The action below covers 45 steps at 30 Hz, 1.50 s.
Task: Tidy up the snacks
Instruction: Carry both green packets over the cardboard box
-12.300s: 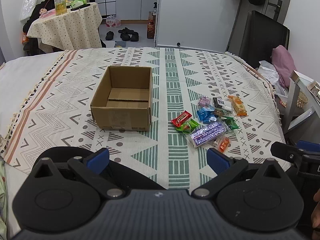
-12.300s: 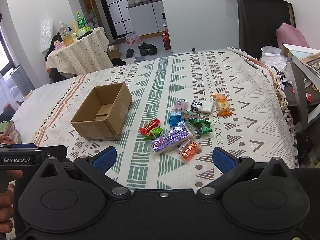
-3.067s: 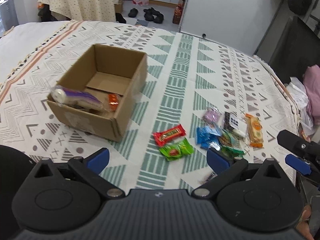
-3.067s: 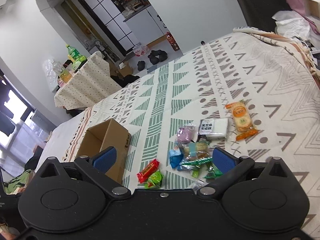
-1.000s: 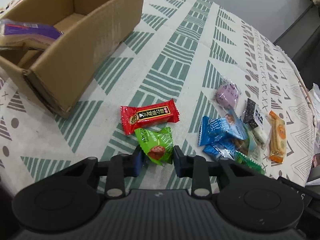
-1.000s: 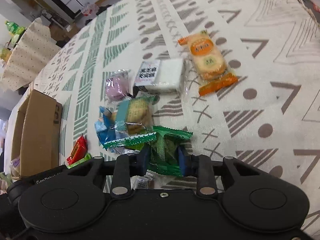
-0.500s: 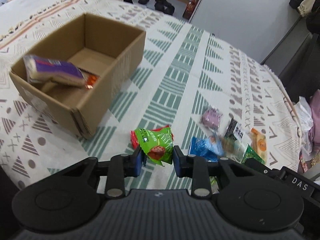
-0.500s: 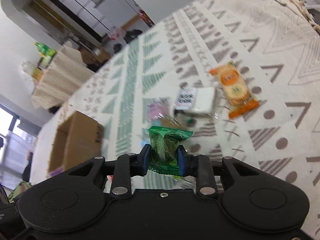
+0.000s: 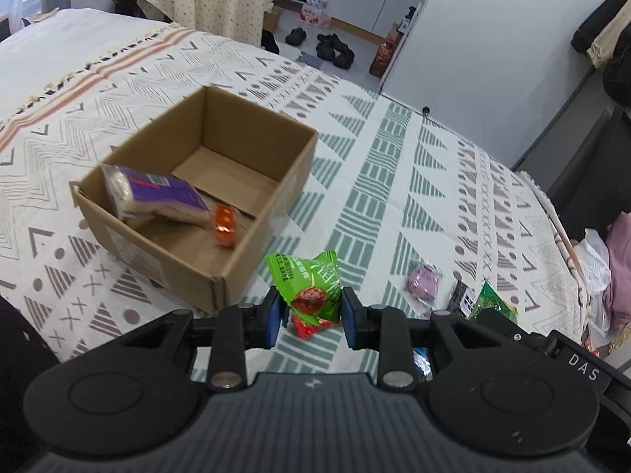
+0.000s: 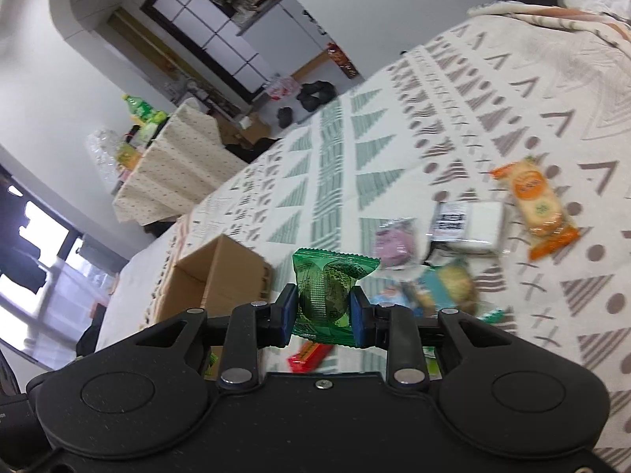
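My left gripper is shut on a light green snack packet, held above the bed just right of the open cardboard box. Inside the box lie a purple packet and a small orange one. A red bar lies on the cloth under the left jaws. My right gripper is shut on a dark green packet, lifted over the loose snacks: a purple sweet, a white packet, an orange cracker pack and a blue one. The box sits to its left.
The patterned bedspread covers the bed, with its far edge by a white cabinet. A cloth-covered side table with bottles stands beyond the bed. Shoes lie on the floor. Clothes are piled at the right edge.
Both grippers have risen from the bedspread, each carrying its green packet. The left one has tilted up so the whole box shows; the right one has swung left, bringing the box into view.
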Available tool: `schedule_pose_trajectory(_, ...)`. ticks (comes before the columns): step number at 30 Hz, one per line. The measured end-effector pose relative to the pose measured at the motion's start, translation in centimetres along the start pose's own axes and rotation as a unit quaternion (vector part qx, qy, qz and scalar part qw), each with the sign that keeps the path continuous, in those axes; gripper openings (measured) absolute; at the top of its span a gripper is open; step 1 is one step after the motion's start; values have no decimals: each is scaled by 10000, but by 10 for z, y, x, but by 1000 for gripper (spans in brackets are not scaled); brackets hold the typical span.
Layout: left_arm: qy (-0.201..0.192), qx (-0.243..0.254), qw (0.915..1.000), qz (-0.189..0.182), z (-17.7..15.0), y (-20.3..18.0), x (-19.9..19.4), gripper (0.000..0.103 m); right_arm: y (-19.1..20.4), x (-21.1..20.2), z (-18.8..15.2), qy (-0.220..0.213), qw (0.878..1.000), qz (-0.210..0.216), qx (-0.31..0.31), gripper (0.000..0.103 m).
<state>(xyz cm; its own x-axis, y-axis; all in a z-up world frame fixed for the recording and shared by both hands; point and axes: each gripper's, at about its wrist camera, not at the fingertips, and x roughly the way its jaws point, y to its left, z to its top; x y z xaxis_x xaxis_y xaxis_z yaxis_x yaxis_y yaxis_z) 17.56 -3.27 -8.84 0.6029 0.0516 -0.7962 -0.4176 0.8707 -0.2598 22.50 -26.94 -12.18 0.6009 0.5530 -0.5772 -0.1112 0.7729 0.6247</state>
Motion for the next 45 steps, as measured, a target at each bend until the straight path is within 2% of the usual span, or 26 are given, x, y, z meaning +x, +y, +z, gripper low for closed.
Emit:
schedule_pose_trajectory(23,-431,-365,9983,125,50,70,-25,30,67,34,-16,-2,9950,839,-535,28)
schedule_pose_trajectory(34,-330,-514,9980,171,70,99,-10,30,90,67,-13,2,9934,1092,-362,28)
schedule_pose_trajectory(45,-103,-611,9980,106,91,116,30,30,111,100,-17,134,9913,1252,-389,28)
